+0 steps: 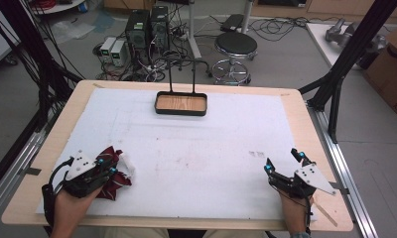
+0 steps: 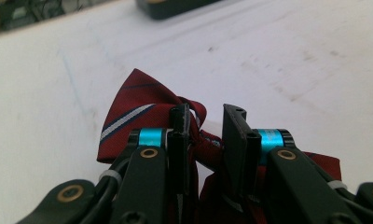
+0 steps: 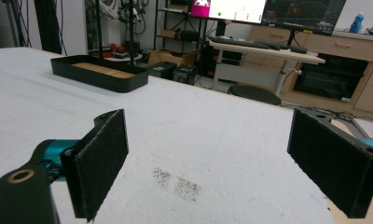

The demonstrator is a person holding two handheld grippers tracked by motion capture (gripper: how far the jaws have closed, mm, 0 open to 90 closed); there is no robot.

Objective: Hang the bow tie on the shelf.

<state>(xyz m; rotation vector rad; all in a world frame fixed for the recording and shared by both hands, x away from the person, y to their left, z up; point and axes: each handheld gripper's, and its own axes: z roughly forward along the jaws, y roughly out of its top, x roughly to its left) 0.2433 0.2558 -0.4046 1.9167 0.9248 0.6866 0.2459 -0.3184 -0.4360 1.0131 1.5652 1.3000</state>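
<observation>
At the near-left corner of the white mat (image 1: 196, 163), the left gripper (image 1: 106, 166) pinches a dark-red bow tie (image 2: 133, 100) w/ navy-and-white stripes, its jaws drawn in on the tie's knotted centre, wings flaring to either side. Gripping at the knot (the narrowest, firmest part) looks like a way to carry the whole tie without one wing dragging. In the left gripper view the left wing spreads out over the mat beyond the jaws; whether it rests on it can't be told.

Near the mat's right edge the right gripper (image 1: 286, 161) waits, jaws spread wide w/ nothing btwn the pads (image 3: 103, 158), prob. held clear so as not to crowd the working hand.

A black tray (image 1: 180, 110) w/ a wood-grain floor and a tall wire handle sits at the far-centre edge, well apart from both grippers. The mat btwn tie and tray is bare, so a straight diagonal path is open. The table's wooden rim (image 1: 47, 148) lies just beside the left hand (image 1: 70, 210), so there's little room on that side.
</observation>
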